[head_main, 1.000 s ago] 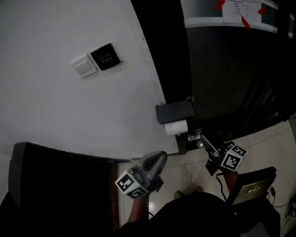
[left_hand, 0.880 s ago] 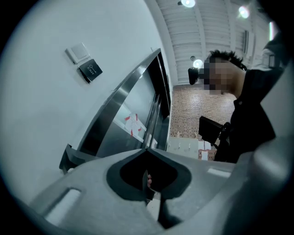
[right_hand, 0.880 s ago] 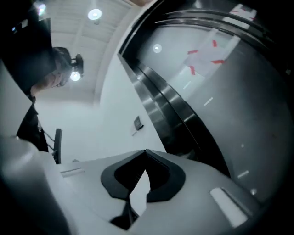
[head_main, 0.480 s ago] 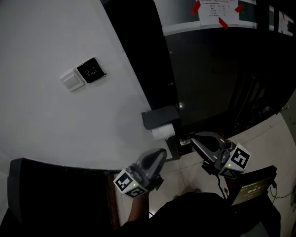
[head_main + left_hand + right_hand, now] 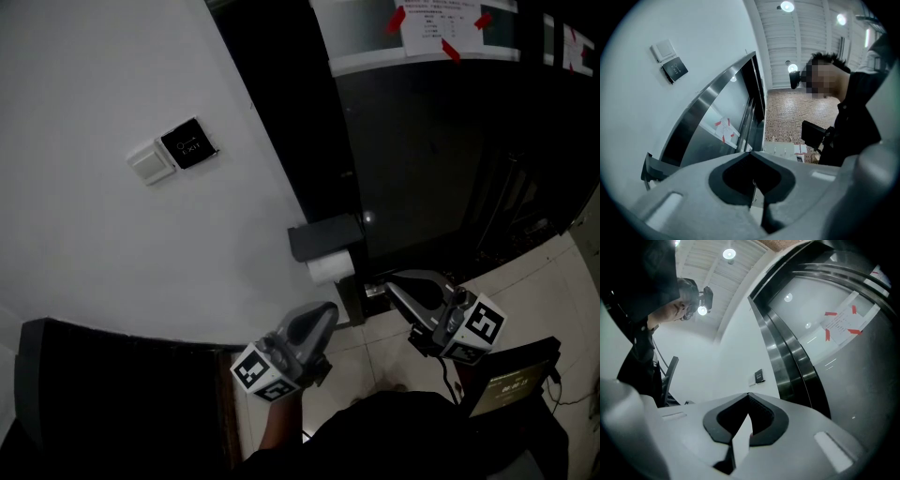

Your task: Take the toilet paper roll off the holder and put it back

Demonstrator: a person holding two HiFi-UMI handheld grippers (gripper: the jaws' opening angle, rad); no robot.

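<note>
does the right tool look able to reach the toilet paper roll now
Probably yes: the right tool is near the toilet paper roll with nothing between them, but its shut jaws must open first.

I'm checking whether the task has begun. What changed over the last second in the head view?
The right hand-held gripper rose and rolled, so its top now faces the camera. Its jaws are shut on nothing, clear of the roll. The camera also swung a little. The left hand-held gripper hardly moved, and the roll is still on its holder.
</note>
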